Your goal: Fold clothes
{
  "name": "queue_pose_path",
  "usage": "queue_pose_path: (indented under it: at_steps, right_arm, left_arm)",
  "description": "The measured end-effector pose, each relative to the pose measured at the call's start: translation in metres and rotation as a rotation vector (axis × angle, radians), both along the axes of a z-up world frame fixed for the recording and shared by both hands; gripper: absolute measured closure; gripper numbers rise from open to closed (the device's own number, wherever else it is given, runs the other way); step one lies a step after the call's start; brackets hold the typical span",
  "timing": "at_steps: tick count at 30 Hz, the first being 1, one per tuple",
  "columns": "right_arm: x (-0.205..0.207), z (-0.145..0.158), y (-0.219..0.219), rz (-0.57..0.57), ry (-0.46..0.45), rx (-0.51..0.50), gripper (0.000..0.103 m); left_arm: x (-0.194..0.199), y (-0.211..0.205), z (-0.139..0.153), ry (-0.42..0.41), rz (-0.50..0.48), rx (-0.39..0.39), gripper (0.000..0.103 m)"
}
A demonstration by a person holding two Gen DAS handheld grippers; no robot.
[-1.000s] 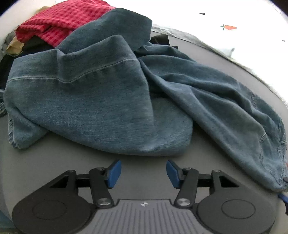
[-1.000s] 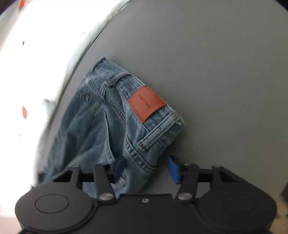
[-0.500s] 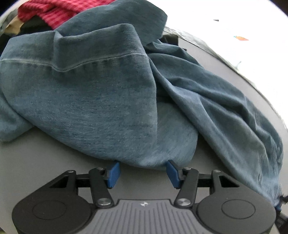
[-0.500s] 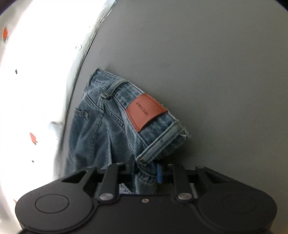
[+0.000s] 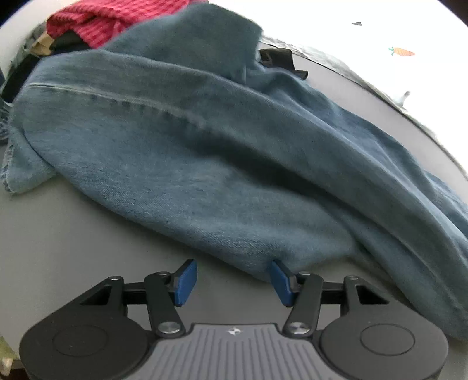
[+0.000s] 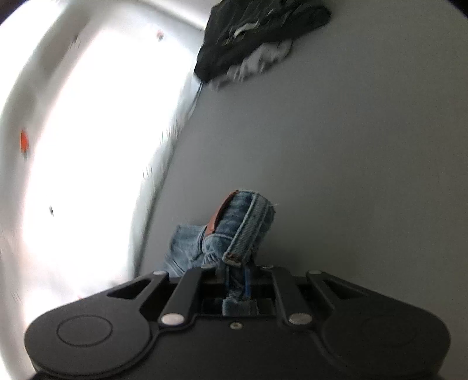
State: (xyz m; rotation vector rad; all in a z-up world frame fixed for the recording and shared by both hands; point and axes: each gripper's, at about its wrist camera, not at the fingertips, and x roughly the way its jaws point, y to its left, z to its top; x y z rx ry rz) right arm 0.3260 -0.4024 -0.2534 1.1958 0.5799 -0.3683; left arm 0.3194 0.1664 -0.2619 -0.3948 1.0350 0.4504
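Blue jeans [image 5: 222, 152] lie crumpled across the grey table in the left wrist view. My left gripper [image 5: 232, 282] is open at the fabric's near edge, its right fingertip touching the cloth, nothing between the pads. In the right wrist view my right gripper [image 6: 235, 279] is shut on the jeans' waistband [image 6: 248, 225], which bunches up above the jaws, its brown leather patch [image 6: 218, 214] seen edge-on. The waistband is lifted off the table.
A red checked garment [image 5: 117, 17] and dark clothes lie piled behind the jeans at the left. A dark and grey clothes heap [image 6: 257, 38] lies at the table's far end in the right wrist view. A white carrot-print cloth [image 5: 400, 51] borders the table.
My right gripper closed on the waistband and lifted it, swinging its view towards the far clothes heap. The jeans stretched out flatter, pulled rightwards. My left gripper stayed open, now at the fabric edge.
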Motion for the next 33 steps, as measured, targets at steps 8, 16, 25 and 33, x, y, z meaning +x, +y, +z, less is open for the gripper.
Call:
queue_pose_path:
  at_steps: [8,16,25,33]
  right_arm:
    - [0.007,0.010,-0.113,-0.102,-0.042,-0.063,0.094]
    - [-0.026,0.039,-0.227,-0.295,0.013,-0.297,0.093]
    - [-0.020,-0.008,-0.214,-0.111,0.386,-0.580,0.084]
    - [-0.033,0.008,-0.184,-0.156,0.390,-0.590,0.064]
  left_arm:
    - [0.027,-0.099,-0.011,-0.051,-0.064,0.013,0.044]
    - [0.072,-0.225,-0.012,-0.108,-0.329,-0.075,0.043]
    - [0.040,-0.205,0.013,-0.091,-0.463,-0.114,0.044]
    - [0.003,-0.082,0.052,-0.134,-0.182,-0.154,0.042]
